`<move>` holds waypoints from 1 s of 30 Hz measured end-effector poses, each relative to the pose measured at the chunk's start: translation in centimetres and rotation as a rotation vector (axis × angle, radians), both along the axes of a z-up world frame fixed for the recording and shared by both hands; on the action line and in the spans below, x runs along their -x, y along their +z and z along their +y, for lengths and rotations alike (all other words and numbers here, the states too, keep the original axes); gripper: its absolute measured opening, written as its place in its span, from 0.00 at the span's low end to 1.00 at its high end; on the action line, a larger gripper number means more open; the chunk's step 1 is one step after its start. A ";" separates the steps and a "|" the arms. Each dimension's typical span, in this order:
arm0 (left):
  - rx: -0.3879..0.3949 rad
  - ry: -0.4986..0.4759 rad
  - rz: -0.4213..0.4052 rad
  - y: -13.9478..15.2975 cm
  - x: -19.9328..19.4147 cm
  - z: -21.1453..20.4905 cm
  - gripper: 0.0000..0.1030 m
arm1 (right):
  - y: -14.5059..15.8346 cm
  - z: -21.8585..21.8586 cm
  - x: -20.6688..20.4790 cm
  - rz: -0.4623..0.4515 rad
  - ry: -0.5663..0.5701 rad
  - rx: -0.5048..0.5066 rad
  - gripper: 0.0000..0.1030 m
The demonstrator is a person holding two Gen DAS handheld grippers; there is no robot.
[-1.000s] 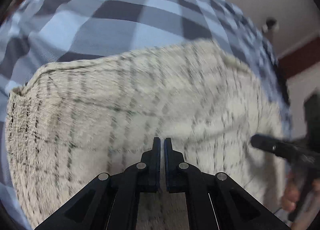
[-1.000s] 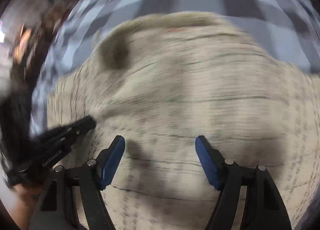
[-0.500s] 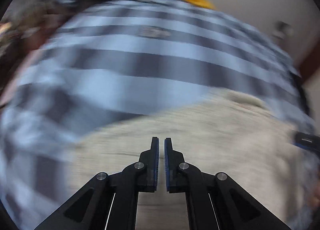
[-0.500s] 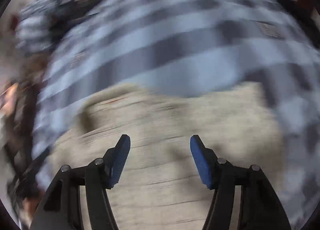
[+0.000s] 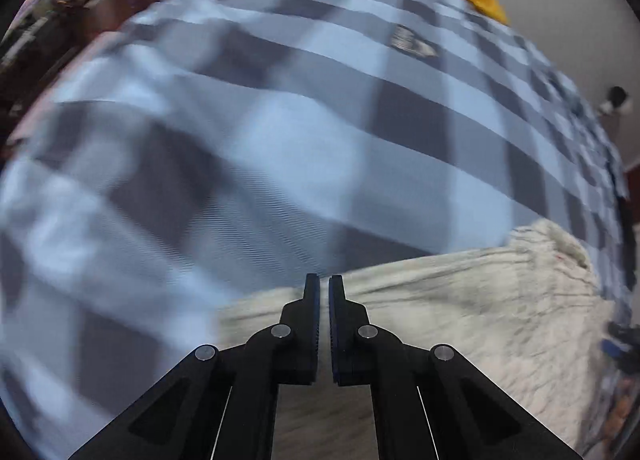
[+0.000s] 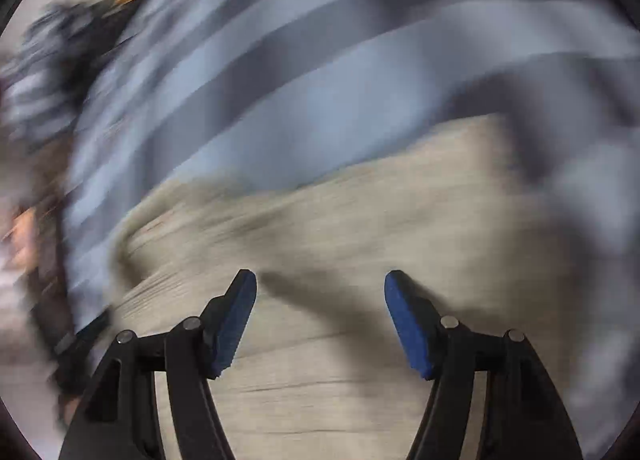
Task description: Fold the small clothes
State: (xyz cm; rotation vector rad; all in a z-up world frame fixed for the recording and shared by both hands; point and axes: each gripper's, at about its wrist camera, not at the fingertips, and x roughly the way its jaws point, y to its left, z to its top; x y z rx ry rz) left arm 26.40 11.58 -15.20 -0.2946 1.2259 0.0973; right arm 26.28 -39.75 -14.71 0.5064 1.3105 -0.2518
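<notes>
The cream garment [image 5: 460, 324] lies flat on the checked cloth [image 5: 280, 148]. The left gripper [image 5: 324, 288] is pinched empty; the right gripper [image 6: 320, 292] gapes empty above it. Each should seize a near corner low, then fold evenly.

Left gripper [image 5: 324, 284] is pinched fully closed with nothing between its pads, tilted steeply downward; right gripper [image 6: 320, 284] also aims steeply down. Its blue pads [image 6: 404, 324] stand well apart, nothing caught between them.
</notes>
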 end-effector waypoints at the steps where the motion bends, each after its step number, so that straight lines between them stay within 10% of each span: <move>1: -0.015 -0.007 -0.009 1.1 0.9 0.5 0.03 | 1.9 -0.7 1.3 -0.031 -0.033 0.038 0.61; 8: -0.079 -0.212 -0.130 11.0 8.5 -1.9 0.03 | 15.6 1.6 9.1 -0.269 0.069 0.162 0.74; 14: 0.013 -0.295 -0.171 17.4 17.3 -2.3 0.09 | 22.1 2.6 13.9 -0.271 0.179 -0.014 0.77; 16: 0.059 -0.308 -0.164 18.1 19.4 -2.4 0.52 | 23.5 3.0 16.1 -0.288 0.206 -0.048 0.77; 17: 0.123 -0.312 -0.154 18.2 20.6 -2.5 0.93 | 24.1 3.1 17.1 -0.308 0.215 -0.061 0.81; 21: 0.200 -0.286 -0.161 17.0 22.7 -2.9 1.00 | 23.3 3.4 19.6 -0.351 0.230 -0.108 0.95; 30: -0.100 -0.278 0.013 9.4 21.6 -5.4 1.00 | 13.3 5.1 19.6 -0.150 0.199 0.148 0.95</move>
